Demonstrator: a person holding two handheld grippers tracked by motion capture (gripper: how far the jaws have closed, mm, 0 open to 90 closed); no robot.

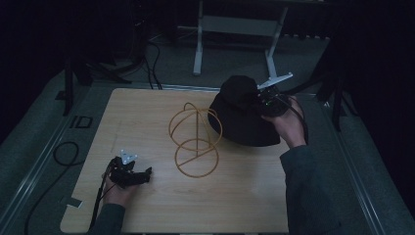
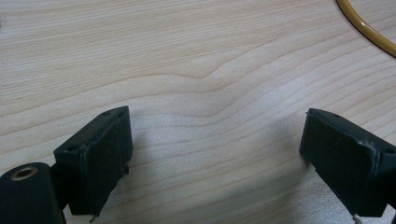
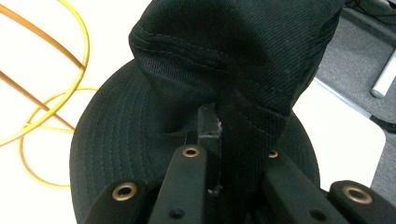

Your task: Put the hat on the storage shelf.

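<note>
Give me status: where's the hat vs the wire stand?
Done: the right gripper is shut on the crown of the black hat. In hand: the hat's brim looks still on the table, right of the yellow wire stand. Left, probably: carry the hat onto the stand. The left gripper rests open.

You are in a dim lab-like recording space. Your wooden table (image 1: 235, 196) sits on grey flooring, cables (image 1: 61, 156) at nine o'clock, a metal frame stand (image 1: 235, 29) at twelve.
</note>
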